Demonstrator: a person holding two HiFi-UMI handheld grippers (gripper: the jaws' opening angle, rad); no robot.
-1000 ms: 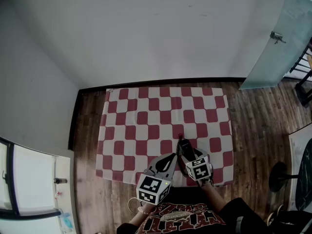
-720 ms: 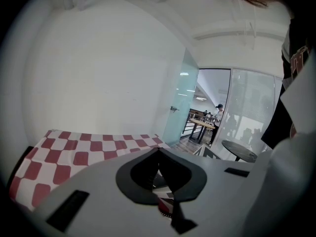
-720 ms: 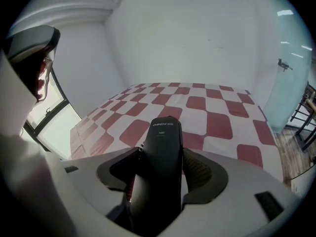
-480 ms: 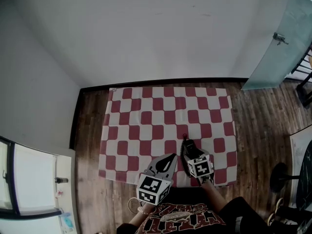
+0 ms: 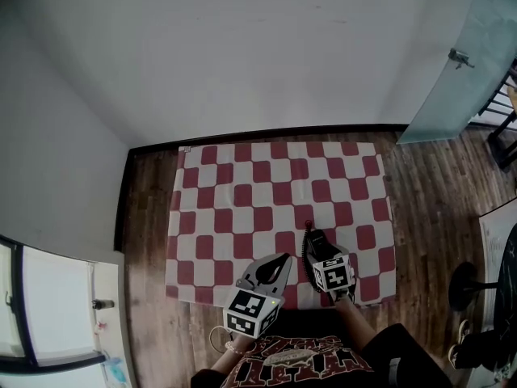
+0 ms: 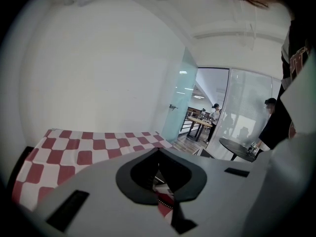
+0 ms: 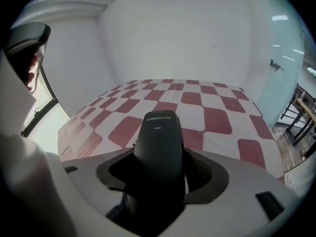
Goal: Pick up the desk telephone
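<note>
A black telephone handset (image 7: 159,147) with white print on its end stands between the jaws of my right gripper (image 7: 160,162), which is shut on it. From the head view the handset (image 5: 314,243) pokes forward from the right gripper (image 5: 317,254) over the near right part of the red-and-white checkered cloth (image 5: 266,192). My left gripper (image 5: 278,260) hangs beside it to the left, above the cloth's front edge. Its jaws meet at the tips, nothing held (image 6: 158,151). No telephone base shows in any view.
The cloth covers a square table against a white wall (image 5: 258,47). Dark wood floor (image 5: 436,192) surrounds it. A frosted glass door (image 5: 464,63) stands at the right, a round black table (image 5: 507,277) at the right edge, a white-framed window (image 5: 56,297) at the lower left.
</note>
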